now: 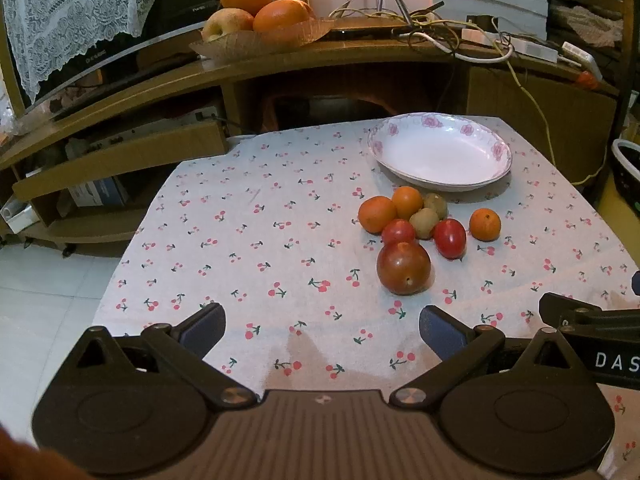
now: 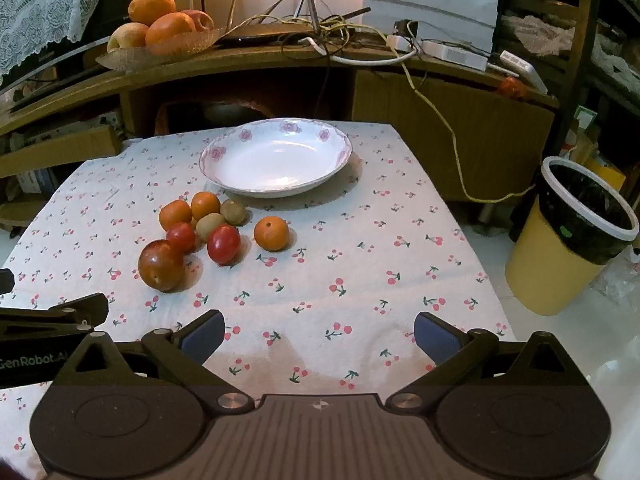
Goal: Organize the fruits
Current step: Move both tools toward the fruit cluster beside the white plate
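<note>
A white plate with pink flowers (image 1: 440,156) (image 2: 276,160) stands empty at the far side of the cherry-print cloth. In front of it lies a cluster of fruit: a large dark red apple (image 1: 403,267) (image 2: 161,265), two red tomatoes (image 1: 450,238) (image 2: 223,244), three small oranges, one apart (image 1: 485,224) (image 2: 271,233), and two kiwis (image 1: 425,222) (image 2: 211,225). My left gripper (image 1: 322,330) is open and empty, near the table's front edge, left of the fruit. My right gripper (image 2: 320,336) is open and empty, right of the fruit.
A wooden shelf behind the table carries a tray of oranges and apples (image 1: 256,12) (image 2: 160,28) and tangled cables (image 2: 340,36). A yellow bin with a black liner (image 2: 572,236) stands on the floor right of the table.
</note>
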The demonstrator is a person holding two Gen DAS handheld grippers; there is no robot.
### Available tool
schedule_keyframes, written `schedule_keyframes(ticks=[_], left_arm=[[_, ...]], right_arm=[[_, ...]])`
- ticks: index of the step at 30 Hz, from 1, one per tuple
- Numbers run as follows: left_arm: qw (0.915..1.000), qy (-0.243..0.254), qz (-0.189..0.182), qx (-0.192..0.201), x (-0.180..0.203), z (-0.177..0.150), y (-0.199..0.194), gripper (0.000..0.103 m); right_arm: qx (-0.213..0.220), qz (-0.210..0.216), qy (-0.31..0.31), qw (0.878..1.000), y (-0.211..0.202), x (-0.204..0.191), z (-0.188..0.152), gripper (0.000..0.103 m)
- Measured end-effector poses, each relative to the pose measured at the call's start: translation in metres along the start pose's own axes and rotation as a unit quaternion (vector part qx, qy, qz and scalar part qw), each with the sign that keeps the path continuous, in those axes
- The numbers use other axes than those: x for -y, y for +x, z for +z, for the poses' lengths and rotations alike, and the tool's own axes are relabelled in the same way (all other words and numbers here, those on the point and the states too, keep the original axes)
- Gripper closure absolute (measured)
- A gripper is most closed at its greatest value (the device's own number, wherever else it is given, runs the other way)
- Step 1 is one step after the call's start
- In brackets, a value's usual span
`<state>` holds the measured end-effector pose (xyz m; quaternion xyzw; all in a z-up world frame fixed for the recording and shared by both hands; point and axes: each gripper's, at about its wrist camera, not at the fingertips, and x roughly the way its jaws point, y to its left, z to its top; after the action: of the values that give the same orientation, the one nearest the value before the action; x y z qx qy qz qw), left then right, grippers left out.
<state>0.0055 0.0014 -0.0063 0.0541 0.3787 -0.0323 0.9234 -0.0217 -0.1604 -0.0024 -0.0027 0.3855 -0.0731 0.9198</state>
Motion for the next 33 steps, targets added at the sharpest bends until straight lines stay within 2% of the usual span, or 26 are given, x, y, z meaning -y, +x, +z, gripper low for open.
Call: schedule_keyframes(ticks=[13, 24, 31, 33], left_arm=[[0.9997, 0.020, -0.012, 0.004, 0.007, 0.007, 0.011, 0.000], [0.9982, 0.045, -0.039, 0.007, 0.022, 0.018, 0.037, 0.000], [0.9980, 0.039, -0.049, -0.009, 0.029, 0.022, 0.057, 0.020], [0.9977, 0.041, -0.052, -0.010, 0.031, 0.023, 0.062, 0.021]], right_arm=[[-0.012, 0.007, 0.004, 1.000, 0.010, 0.004, 0.002, 0.003], [-0.024, 0.011, 0.015, 1.000, 0.027, 0.019, 0.011, 0.005], [-0.026, 0.017, 0.016, 0.999, 0.032, 0.022, 0.015, 0.005], [-0.028, 0.019, 0.017, 0.999, 0.034, 0.023, 0.015, 0.006]])
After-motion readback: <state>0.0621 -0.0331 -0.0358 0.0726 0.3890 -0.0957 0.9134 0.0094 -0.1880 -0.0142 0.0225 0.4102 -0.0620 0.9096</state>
